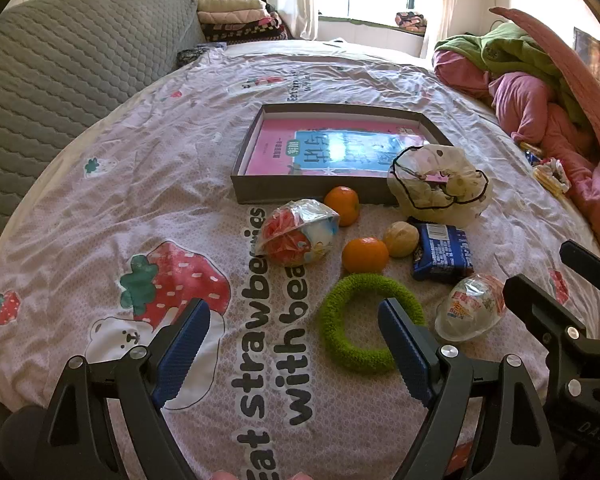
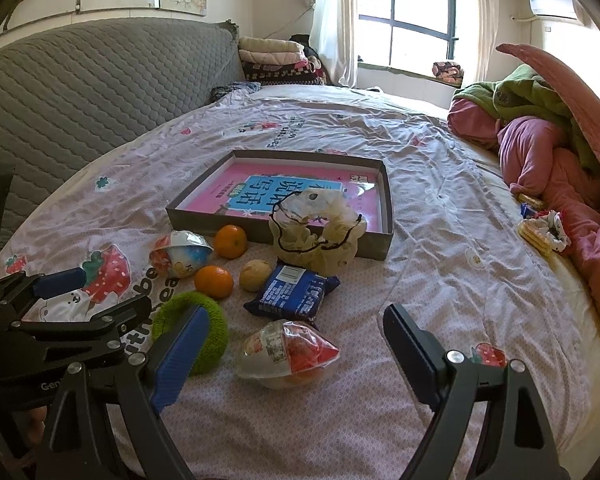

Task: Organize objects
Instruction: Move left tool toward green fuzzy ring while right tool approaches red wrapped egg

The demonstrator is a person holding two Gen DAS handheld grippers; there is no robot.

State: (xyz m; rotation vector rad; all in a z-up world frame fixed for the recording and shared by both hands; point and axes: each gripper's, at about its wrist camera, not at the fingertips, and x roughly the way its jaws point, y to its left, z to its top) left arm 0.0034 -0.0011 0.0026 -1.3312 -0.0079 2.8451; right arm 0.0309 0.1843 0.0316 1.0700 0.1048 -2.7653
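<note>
A shallow grey box (image 1: 300, 192) (image 2: 374, 246) with a pink book inside lies on the bed. In front of it lie two oranges (image 1: 365, 255) (image 2: 230, 241), a tan ball (image 1: 401, 239) (image 2: 255, 275), a blue snack pack (image 1: 444, 253) (image 2: 292, 292), a cream scrunchie in a bag (image 1: 440, 186) (image 2: 316, 236), a green fuzzy ring (image 1: 370, 322) (image 2: 204, 334) and two wrapped egg toys (image 1: 296, 232) (image 2: 288, 354). My left gripper (image 1: 294, 346) is open and empty just before the ring. My right gripper (image 2: 296, 356) is open and empty around the near egg toy.
A grey quilted headboard (image 1: 60, 92) runs along the left. A pile of pink and green bedding (image 2: 540, 140) lies at the right, with small snacks (image 2: 540, 230) beside it. Folded blankets (image 2: 276, 60) are stacked at the back by the window.
</note>
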